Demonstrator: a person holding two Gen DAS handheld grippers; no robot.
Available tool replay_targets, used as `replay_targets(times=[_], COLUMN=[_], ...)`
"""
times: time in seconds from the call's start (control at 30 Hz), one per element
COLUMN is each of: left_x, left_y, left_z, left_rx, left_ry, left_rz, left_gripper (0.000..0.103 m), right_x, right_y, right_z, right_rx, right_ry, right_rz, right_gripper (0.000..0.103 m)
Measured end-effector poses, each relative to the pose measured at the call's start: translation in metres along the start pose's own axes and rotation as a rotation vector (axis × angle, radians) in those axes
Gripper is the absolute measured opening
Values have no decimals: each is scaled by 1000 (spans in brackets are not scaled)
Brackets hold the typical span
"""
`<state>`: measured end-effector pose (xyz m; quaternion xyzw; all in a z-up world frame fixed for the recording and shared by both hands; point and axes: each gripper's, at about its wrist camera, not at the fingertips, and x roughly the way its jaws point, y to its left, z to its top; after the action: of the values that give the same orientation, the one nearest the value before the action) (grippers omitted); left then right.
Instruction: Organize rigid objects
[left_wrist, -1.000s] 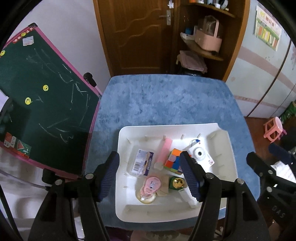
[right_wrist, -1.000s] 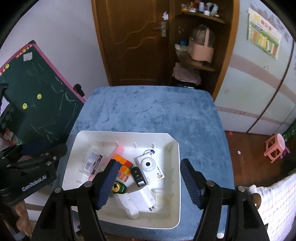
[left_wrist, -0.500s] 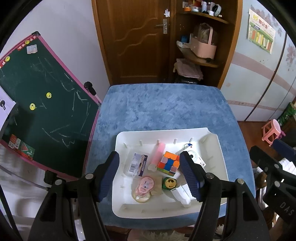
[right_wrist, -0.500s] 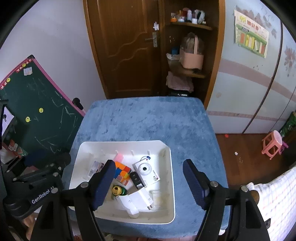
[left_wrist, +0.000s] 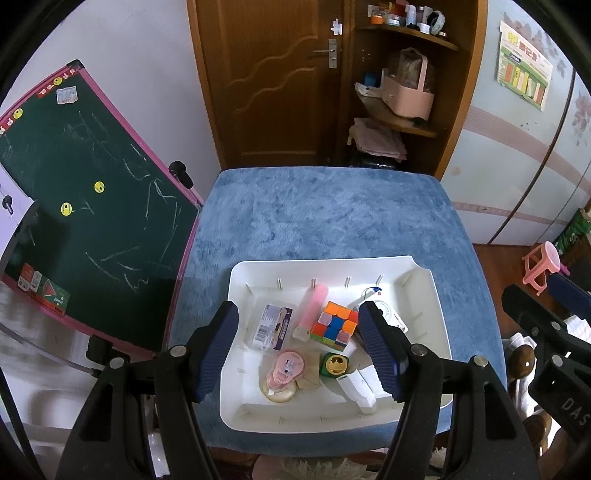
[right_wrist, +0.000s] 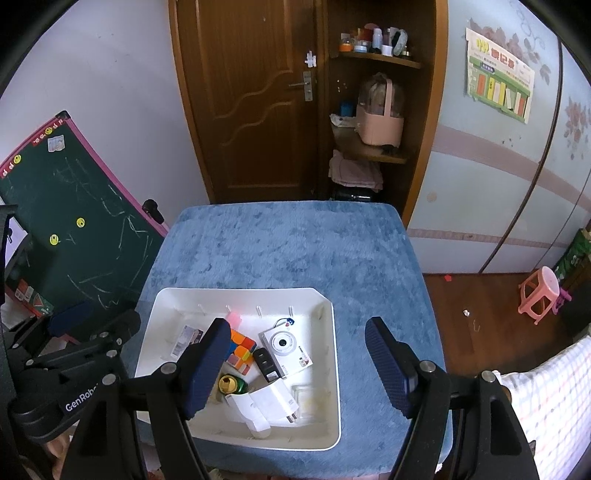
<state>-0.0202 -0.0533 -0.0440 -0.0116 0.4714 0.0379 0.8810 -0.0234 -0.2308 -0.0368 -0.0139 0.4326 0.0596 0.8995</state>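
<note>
With both my left tongs (left_wrist: 297, 345) and right tongs (right_wrist: 297, 363) apart and empty, I risk nudging the cube (left_wrist: 334, 325) against crowded neighbours in the tray (left_wrist: 424, 295) at lower centre.

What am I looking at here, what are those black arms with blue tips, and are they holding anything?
These are two handheld claws, one in each of a person's hands, each with a camera looking along its fingers. One picture is from the left claw, the other from the right claw. Both are open and hold nothing. Below them, on a blue-covered table, sits a white tray holding a colourful puzzle cube, a white toy camera, a pink stick, a white charger plug, a small labelled packet and other small items.
</note>
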Motion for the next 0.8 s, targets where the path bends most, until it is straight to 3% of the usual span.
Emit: replay_targets(times=[0.8], left_x=[0], left_y=[4], left_z=[1], left_rx=[-20], left_ry=[2], left_rz=[8], left_gripper=[71], right_x=[3], right_y=[-1], right_z=[4], right_rx=[-15], right_ry=[-2], right_rz=[17], right_gripper=[76])
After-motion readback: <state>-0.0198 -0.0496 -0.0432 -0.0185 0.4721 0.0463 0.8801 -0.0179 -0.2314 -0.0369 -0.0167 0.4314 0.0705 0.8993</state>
